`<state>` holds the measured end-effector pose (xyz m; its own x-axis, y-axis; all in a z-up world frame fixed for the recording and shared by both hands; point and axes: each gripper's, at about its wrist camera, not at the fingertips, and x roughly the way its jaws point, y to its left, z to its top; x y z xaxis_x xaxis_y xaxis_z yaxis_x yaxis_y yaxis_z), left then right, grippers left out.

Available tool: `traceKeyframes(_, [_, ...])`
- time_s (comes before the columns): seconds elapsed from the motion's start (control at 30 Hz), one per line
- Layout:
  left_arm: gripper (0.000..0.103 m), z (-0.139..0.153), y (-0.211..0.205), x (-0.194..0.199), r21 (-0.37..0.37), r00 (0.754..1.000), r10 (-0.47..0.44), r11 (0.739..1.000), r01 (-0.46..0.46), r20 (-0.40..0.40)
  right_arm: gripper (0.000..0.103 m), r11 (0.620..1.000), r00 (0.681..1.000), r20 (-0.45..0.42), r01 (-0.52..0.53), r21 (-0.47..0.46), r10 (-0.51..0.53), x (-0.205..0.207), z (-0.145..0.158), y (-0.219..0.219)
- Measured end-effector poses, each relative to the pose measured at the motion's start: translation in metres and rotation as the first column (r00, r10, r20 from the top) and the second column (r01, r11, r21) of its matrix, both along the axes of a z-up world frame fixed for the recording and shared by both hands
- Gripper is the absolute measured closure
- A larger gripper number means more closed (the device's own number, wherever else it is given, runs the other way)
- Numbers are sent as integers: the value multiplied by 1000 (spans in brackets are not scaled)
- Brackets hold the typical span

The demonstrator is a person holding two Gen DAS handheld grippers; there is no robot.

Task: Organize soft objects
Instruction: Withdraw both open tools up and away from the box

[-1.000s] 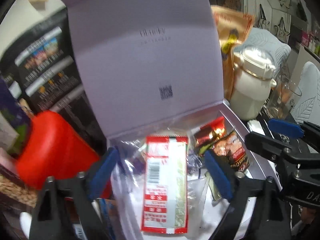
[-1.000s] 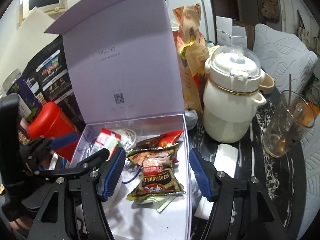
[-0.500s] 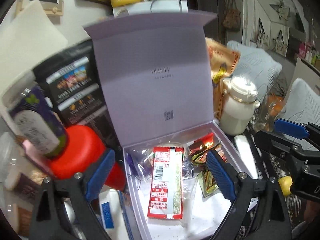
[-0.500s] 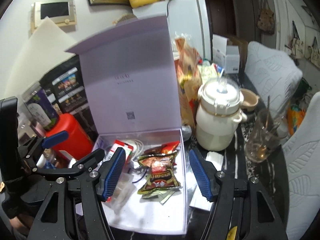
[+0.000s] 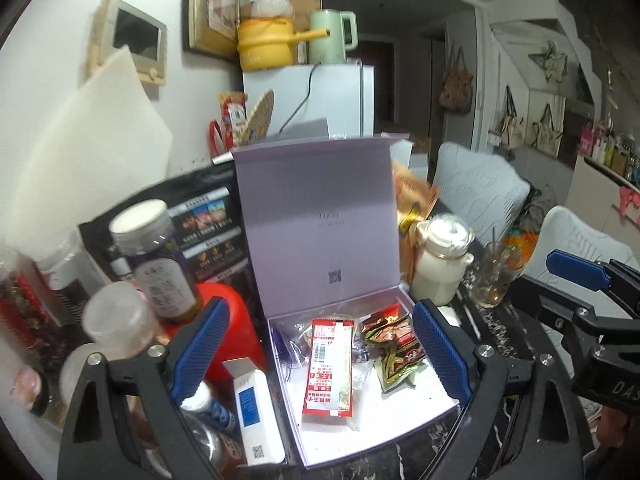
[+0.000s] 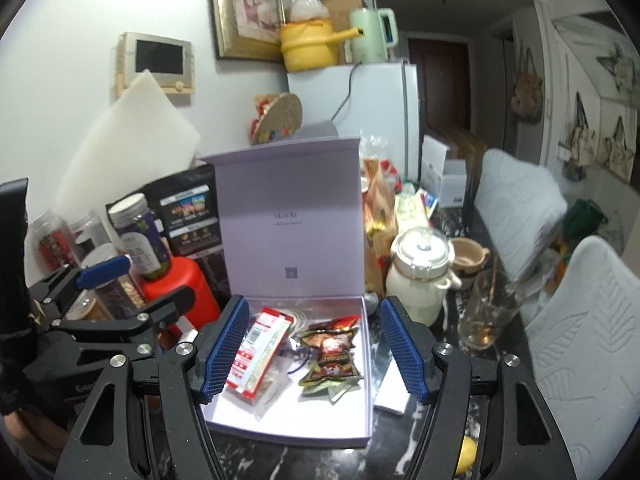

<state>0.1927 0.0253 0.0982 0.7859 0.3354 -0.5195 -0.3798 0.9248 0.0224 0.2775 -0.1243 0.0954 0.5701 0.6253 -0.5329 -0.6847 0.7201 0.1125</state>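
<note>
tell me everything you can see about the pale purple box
The box is pale lilac, apparently stiff card, with a hinged lid standing upright at the back, small print and a square code inside it. Its shallow white-floored tray sits on the dark marbled table. Inside lie a long red and white packet, brown and red snack packets and clear plastic bags with thin cords. A red jar stands close on its left. Neither claw touches it.

To my right a cream jug (image 6: 420,276) stands beside a glass (image 6: 486,312); a red canister (image 6: 176,286) stands left.
</note>
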Motion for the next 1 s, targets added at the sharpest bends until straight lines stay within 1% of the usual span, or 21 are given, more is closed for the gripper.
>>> traceKeyframes(0.07, [9, 7, -3, -12, -1, 1000, -3, 1000, 3, 22, 34, 1000, 1000, 24, 2, 4, -2, -12, 8, -5])
traceKeyframes(0.13, [8, 14, -5, -26, -1, 999, -6, 1000, 6, 45, 30, 1000, 999, 43, 3, 10, -4, -23, 13, -9])
traceKeyframes(0.2, [5, 18, -7, -36, 2, 998, -6, 1000, 6, 61, 30, 1000, 998, 62, 6, 17, -7, -35, 19, -13])
traceKeyframes(0.37, [4, 30, -15, -63, 11, 996, -14, 1000, 13, 94, 30, 1000, 994, 108, 9, 24, -11, -66, 28, -23])
traceKeyframes(0.43, [4, 33, -18, -75, 20, 994, -19, 1000, 17, 107, 27, 999, 991, 129, 13, 29, -16, -78, 32, -28])
traceKeyframes(0.5, [0, 36, -23, -88, 28, 992, -25, 999, 22, 124, 25, 999, 989, 146, 15, 36, -20, -91, 35, -33])
traceKeyframes(0.63, [0, 37, -29, -108, 39, 989, -32, 999, 26, 141, 21, 999, 985, 171, 19, 46, -27, -115, 38, -43])
traceKeyframes(1.0, [0, 30, -42, -156, 39, 987, -47, 998, 42, 154, 17, 997, 978, 200, 51, 53, -60, -164, 29, -61])
